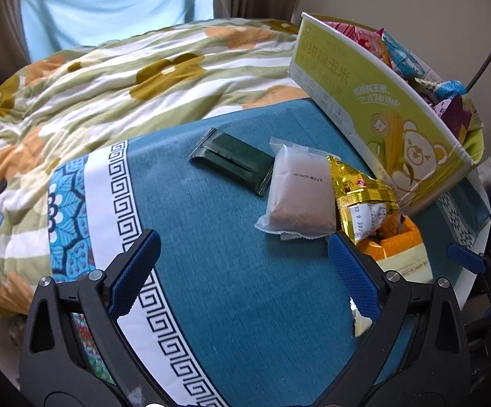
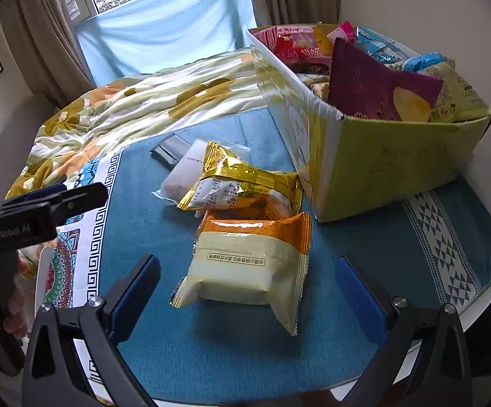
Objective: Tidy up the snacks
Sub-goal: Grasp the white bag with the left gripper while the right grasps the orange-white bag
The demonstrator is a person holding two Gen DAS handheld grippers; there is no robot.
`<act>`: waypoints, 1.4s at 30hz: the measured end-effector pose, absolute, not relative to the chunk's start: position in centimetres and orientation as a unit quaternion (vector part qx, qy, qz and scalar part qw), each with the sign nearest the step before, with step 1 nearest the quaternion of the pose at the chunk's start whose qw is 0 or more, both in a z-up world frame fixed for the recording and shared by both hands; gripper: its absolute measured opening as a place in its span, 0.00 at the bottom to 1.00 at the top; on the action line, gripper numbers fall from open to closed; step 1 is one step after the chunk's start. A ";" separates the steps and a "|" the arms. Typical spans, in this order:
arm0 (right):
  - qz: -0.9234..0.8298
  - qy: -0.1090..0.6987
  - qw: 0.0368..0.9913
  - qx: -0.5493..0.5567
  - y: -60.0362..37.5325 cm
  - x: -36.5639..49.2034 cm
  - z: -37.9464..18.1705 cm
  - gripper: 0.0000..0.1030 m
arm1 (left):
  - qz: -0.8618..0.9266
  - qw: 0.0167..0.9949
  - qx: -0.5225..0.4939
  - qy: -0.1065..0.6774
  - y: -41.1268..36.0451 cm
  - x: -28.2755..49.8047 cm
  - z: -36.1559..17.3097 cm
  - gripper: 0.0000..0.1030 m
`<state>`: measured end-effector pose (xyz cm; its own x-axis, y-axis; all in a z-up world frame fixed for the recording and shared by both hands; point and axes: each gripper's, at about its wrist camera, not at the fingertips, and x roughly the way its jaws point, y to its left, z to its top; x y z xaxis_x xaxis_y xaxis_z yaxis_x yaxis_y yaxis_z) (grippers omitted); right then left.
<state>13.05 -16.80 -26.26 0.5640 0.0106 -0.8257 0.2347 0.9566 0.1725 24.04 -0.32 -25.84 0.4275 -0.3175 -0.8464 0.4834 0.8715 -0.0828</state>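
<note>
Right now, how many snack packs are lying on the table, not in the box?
4: dark green bar farthest back, frosted white pack beside it, gold pack near the box, orange-and-cream pack nearest. Others may hide behind.

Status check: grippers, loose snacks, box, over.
Left gripper and right gripper open, empty. Four packets loose, orange-cream packet nearest right. Snack box nearly full. Nothing blocking.
</note>
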 end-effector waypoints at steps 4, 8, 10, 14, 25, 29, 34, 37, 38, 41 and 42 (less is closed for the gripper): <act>-0.085 0.459 0.874 0.136 -16.7 13.6 -27.9 1.00 | -0.256 0.834 0.112 0.475 -2.4 26.3 -28.0 0.96; -0.092 0.455 0.874 0.142 -16.7 14.0 -28.6 1.00 | -0.271 0.827 0.150 0.468 -5.0 27.3 -29.6 0.96; -0.094 0.458 0.873 0.140 -16.6 14.1 -29.0 1.00 | -0.280 0.824 0.162 0.465 -6.0 27.5 -30.0 0.96; -0.095 0.462 0.870 0.143 -16.7 14.4 -29.4 1.00 | -0.284 0.822 0.190 0.456 -7.8 27.5 -30.4 0.96; -0.093 0.473 0.863 0.152 -17.0 15.2 -29.7 1.00 | -0.287 0.815 0.203 0.461 -8.7 28.7 -30.8 0.96; -0.090 0.483 0.859 0.143 -16.5 15.9 -30.2 0.97 | -0.314 0.805 0.182 0.469 -8.2 28.3 -31.0 0.78; -0.084 0.485 0.858 0.146 -16.6 16.5 -30.4 0.95 | -0.330 0.787 0.161 0.497 -8.0 28.5 -31.3 0.74; -0.082 0.485 0.858 0.147 -16.7 16.3 -30.4 0.95 | -0.339 0.779 0.154 0.505 -8.0 28.5 -31.5 0.72; -0.082 0.484 0.858 0.147 -16.7 16.4 -30.5 0.95 | -0.339 0.779 0.156 0.503 -8.0 28.4 -31.5 0.72; -0.081 0.483 0.859 0.149 -16.8 16.5 -30.5 0.95 | -0.340 0.779 0.167 0.500 -8.5 28.1 -31.5 0.72; -0.081 0.483 0.859 0.151 -16.8 16.7 -30.6 0.95 | -0.342 0.778 0.172 0.499 -8.7 28.0 -31.6 0.72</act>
